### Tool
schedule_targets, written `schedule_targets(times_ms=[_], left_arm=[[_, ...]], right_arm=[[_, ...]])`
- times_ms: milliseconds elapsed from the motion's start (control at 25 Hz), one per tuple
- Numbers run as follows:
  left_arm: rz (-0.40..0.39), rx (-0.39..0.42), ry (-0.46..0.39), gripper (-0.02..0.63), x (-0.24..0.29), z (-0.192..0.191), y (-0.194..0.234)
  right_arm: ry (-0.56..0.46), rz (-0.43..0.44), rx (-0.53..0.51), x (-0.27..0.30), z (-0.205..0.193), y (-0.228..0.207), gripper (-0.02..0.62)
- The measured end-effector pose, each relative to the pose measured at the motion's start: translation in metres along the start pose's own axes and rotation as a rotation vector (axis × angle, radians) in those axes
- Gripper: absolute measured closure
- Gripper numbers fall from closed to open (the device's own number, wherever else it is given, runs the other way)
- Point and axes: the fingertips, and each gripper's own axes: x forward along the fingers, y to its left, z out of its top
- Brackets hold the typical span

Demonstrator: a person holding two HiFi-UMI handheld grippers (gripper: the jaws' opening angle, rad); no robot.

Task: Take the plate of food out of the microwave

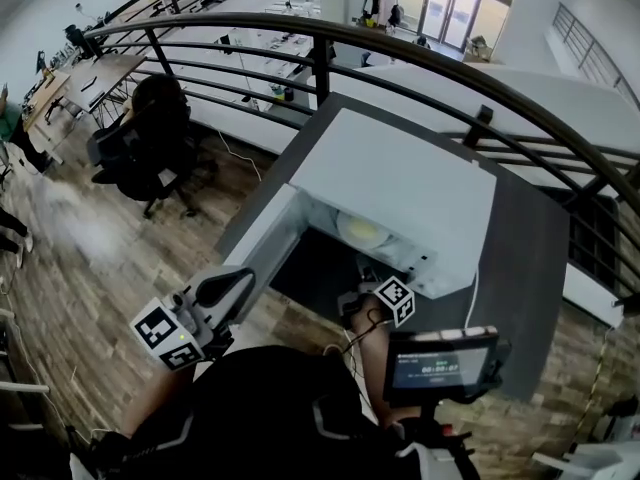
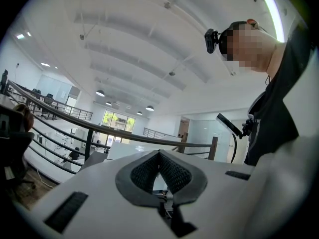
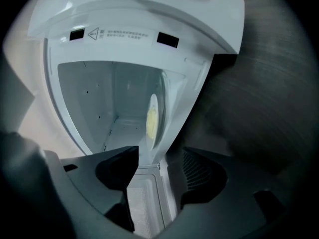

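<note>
The white microwave (image 1: 400, 183) stands on a dark table with its door (image 1: 262, 240) swung open toward me. Inside lies the plate (image 1: 362, 231) with yellow food; in the right gripper view the plate (image 3: 153, 114) shows edge-on, deep in the cavity. My right gripper (image 1: 372, 280) is just in front of the opening, short of the plate. It (image 3: 159, 158) is open and holds nothing, with the door's inner face below its jaws. My left gripper (image 1: 232, 286) hangs low at the left, away from the microwave. It (image 2: 159, 154) is shut on nothing and points up at the ceiling.
The dark table (image 1: 520, 258) stands against a curved black railing (image 1: 420, 58) above a lower office floor with black chairs (image 1: 150, 138). A phone (image 1: 440, 363) on a chest mount shows beside my right arm. A white cable (image 1: 470, 293) hangs at the microwave's right corner.
</note>
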Motion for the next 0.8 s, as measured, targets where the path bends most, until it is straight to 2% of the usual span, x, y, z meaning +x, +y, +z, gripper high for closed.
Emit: schedule_targets(times_ms=[120,440,800], left_arm=[[0.033,0.004,0.002,0.603,-0.001,0.002,0.006],[0.071,0.026,0.018,0.603,-0.001,0.003,0.008],[0.117,0.037,0.025,0.604,-0.005,0.004,0.015]], right_arm=[[0.002,0.005,-0.002,0.011,0.003,-0.001,0.347],[-0.027,-0.026,0.103,0.03,0.009,-0.009,0.347],[-0.033,-0.028,0.146,0.047,0.012,-0.012,0.347]])
